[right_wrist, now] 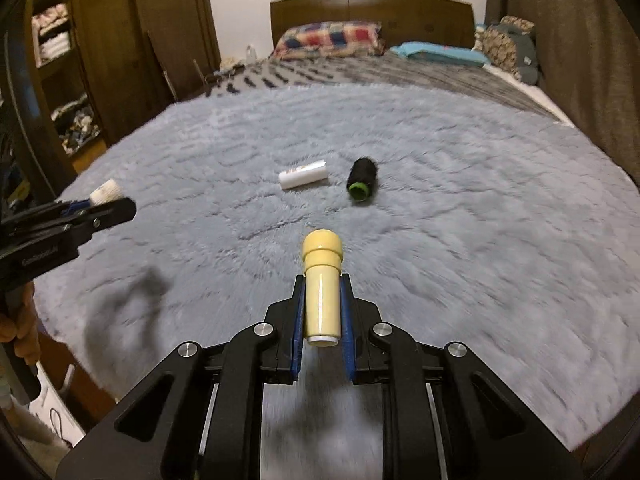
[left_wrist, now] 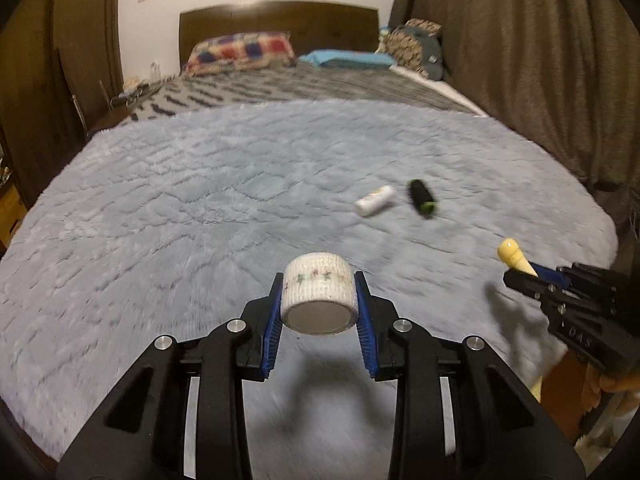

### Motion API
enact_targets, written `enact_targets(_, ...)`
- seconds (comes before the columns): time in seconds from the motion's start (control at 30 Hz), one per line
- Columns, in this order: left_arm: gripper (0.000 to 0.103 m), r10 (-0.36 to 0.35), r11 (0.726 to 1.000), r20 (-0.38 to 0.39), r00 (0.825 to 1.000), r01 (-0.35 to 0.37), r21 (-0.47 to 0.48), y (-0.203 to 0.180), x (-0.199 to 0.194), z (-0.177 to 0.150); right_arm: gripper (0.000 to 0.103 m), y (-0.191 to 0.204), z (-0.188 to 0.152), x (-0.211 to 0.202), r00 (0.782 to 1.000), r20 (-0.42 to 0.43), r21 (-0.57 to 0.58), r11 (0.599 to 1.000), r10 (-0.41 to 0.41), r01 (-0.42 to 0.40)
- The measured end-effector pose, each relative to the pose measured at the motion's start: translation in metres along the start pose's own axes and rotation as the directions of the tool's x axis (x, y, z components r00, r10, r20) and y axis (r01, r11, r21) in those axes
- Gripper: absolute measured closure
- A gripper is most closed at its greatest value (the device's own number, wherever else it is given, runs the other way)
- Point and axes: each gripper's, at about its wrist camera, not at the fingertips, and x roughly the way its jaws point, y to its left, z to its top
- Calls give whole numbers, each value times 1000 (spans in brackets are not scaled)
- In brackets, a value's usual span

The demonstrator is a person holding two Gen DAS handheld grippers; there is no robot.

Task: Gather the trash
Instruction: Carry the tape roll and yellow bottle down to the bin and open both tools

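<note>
Left gripper [left_wrist: 319, 300] is clamped on a white roll of patterned bandage tape [left_wrist: 318, 294], held clear above the fluffy grey-blue blanket [left_wrist: 200, 200] covering the bed. Right gripper [right_wrist: 322, 308] is closed tight on a pale yellow plastic cylindrical bottle [right_wrist: 321, 280], also raised off the blanket. A small white tube [right_wrist: 304, 174] and a black spool with green rim [right_wrist: 361, 179] lie side by side on the blanket, apart from both grippers.
</note>
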Motion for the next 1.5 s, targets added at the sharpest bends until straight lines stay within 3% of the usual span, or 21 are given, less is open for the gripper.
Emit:
enact_targets(0.3,72,-84,996,40,996,83,43,-45,-67,-67,86,4,-56,-73,995,69,7,997,77,-78)
enact_targets(0.6,72,-147,987,-92,985,153,58,-71,-58,-150,86,5,-123,-68,994,-31,60,993,106,-104)
enact_targets(0.73,72,-180,982,-180,967,186,17,-71,-39,-185,86,8,-153,-50,989,-119,74,994,92,-84)
enact_targets(0.9,72,-175,982,-270,947,188,25,-75,-11,-215,86,13,-185,-14,963,-252,90,993,95,-75)
enact_targets(1.1,72,-169,983,-392,904,183,-1,-77,32,-248,86,23,-216,21,929,-360,92,994,87,-58)
enact_targets(1.27,72,-174,983,-468,866,180,-32,-78,58,-271,86,23,-234,37,904,-418,104,993,87,-48)
enact_targets(1.5,71,-194,980,-511,837,191,-60,-76,71,-284,84,23,-240,49,888,-449,125,991,104,-53)
